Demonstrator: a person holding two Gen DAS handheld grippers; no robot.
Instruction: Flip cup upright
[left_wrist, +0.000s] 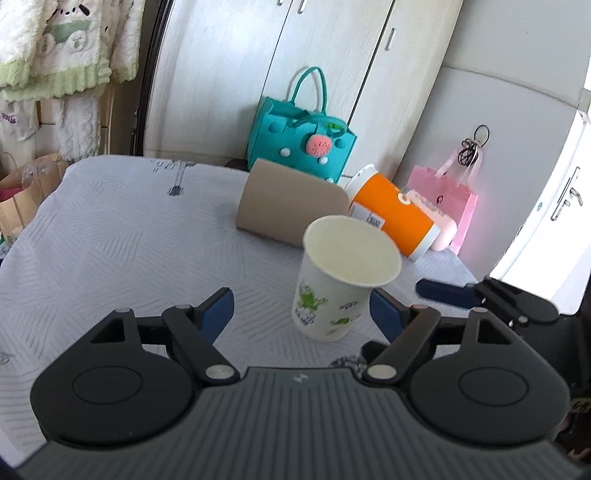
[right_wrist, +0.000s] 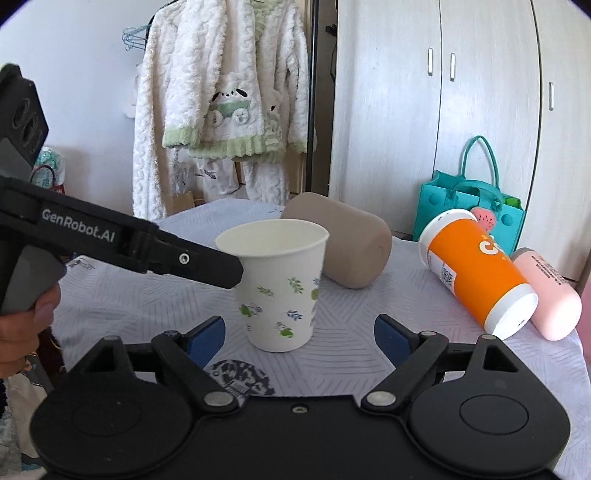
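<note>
Paper cup: white, leaf print, standing mouth-up at the near middle of the bench, near a tan roll. Judged light, thin-walled, easily crushed or tipped; best held gently at mid-wall, not the rim.
Left gripper: jaws wide open, holding nothing, cup between them.
Right gripper: jaws wide open, empty, cup just beyond.
Orange tumbler: lying at far right.

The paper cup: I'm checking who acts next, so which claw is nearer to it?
Left. The left claw is open around the paper cup, one finger beside its wall. The right claw is open just short of it.
</note>
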